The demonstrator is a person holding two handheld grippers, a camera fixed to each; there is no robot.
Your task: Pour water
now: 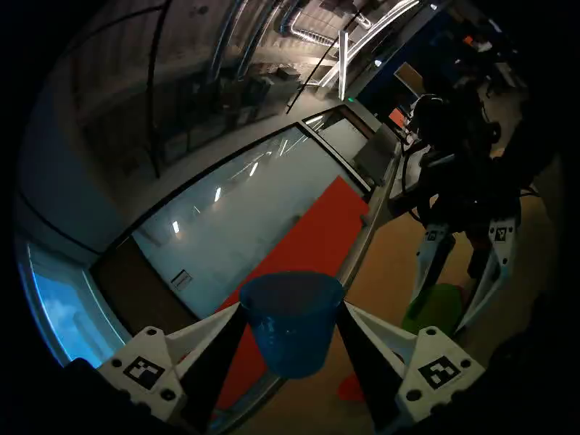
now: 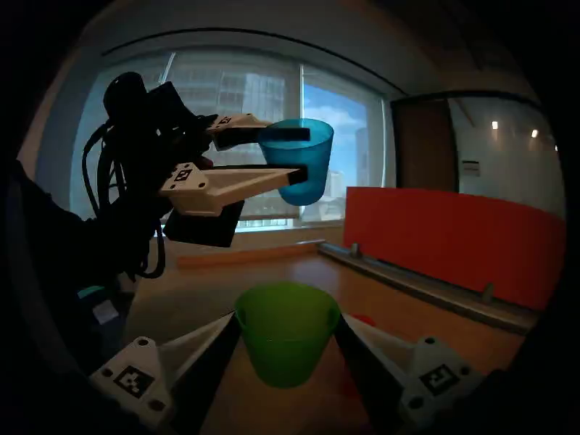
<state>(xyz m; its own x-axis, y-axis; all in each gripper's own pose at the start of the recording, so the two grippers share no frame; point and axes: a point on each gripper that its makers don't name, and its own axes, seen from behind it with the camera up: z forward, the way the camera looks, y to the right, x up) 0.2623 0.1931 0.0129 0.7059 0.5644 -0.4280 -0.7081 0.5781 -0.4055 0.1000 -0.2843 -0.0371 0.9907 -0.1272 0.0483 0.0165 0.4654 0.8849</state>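
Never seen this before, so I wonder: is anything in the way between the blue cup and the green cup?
Nothing visible. The blue cup, held in the left tongs, hangs higher than the green cup in the right tongs, with open air between them.

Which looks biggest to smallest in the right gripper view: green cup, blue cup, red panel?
red panel
green cup
blue cup
The green cup sits nearer the camera, so the cups' true sizes may match.

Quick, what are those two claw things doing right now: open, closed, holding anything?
The left gripper is closed on the blue cup, gripping it from both sides.
The right gripper is closed on the green cup the same way.
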